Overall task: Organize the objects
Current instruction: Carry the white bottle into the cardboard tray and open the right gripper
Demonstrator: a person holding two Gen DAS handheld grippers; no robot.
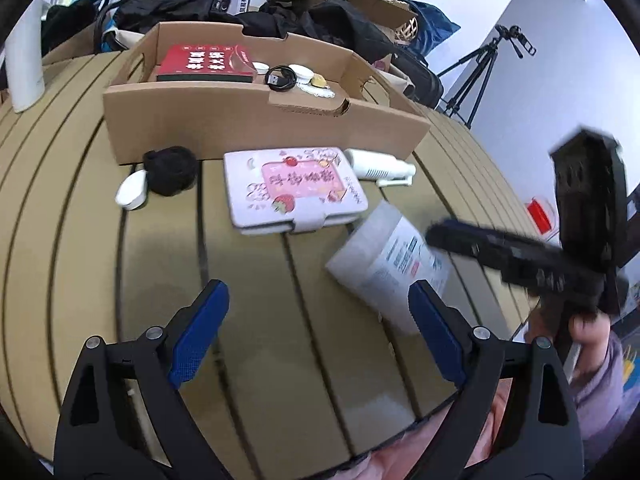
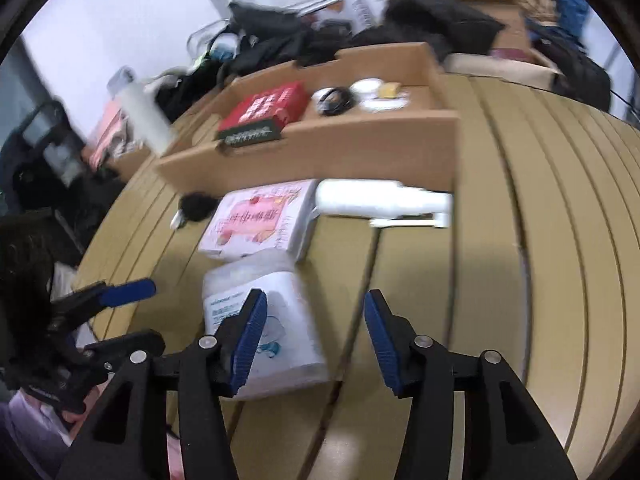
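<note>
My left gripper hangs open over bare slats near the table's front edge, with nothing between its blue pads. A white tissue pack lies just right of it. Behind the tissue pack are a pink wipes pack, a white pump bottle on its side, a black fuzzy ball and a small white case. My right gripper stands open above the tissue pack. Its left finger overlaps the pack and the pads do not press on it.
An open cardboard box stands across the table behind the loose items, holding a red box, a coiled black cable and small white lids. Bags and dark clothing pile up beyond it. A tripod stands at the far right.
</note>
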